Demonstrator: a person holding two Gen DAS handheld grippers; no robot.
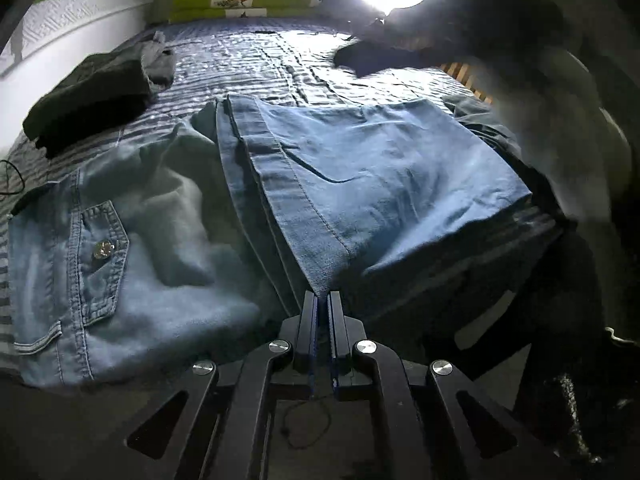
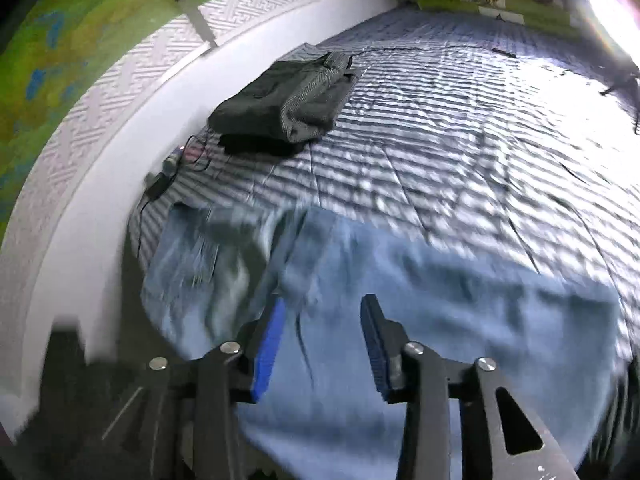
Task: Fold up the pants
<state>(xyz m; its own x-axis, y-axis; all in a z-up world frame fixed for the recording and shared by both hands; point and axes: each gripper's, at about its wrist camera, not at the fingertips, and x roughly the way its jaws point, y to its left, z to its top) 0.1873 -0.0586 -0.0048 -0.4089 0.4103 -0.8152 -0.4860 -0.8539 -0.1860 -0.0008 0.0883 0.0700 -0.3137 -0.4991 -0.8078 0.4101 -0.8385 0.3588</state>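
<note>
We see the jeans (image 1: 168, 240) lying on the striped bedspread (image 1: 256, 60), light blue denim, partly folded. At the left of the left wrist view the seat lies flat, showing a back pocket (image 1: 100, 256) with a metal button. To the right of it a leg panel (image 1: 372, 168) lies folded over, its hem running as a stitched band from the far edge down to the near one.

At the near end of that hem our left gripper (image 1: 323, 300) points steeply down, its jaws clenched on a corner of the denim.

In the right wrist view the jeans (image 2: 460, 320) are blurred under our right gripper (image 2: 323, 308). Its jaws are parted, the blue pads (image 2: 272, 344) standing apart with nothing gripped between them, poised above the cloth.

Farther up the bedspread (image 2: 440, 120), near the wall, dark folded clothes (image 2: 280, 104) lie well apart from the jeans.
</note>
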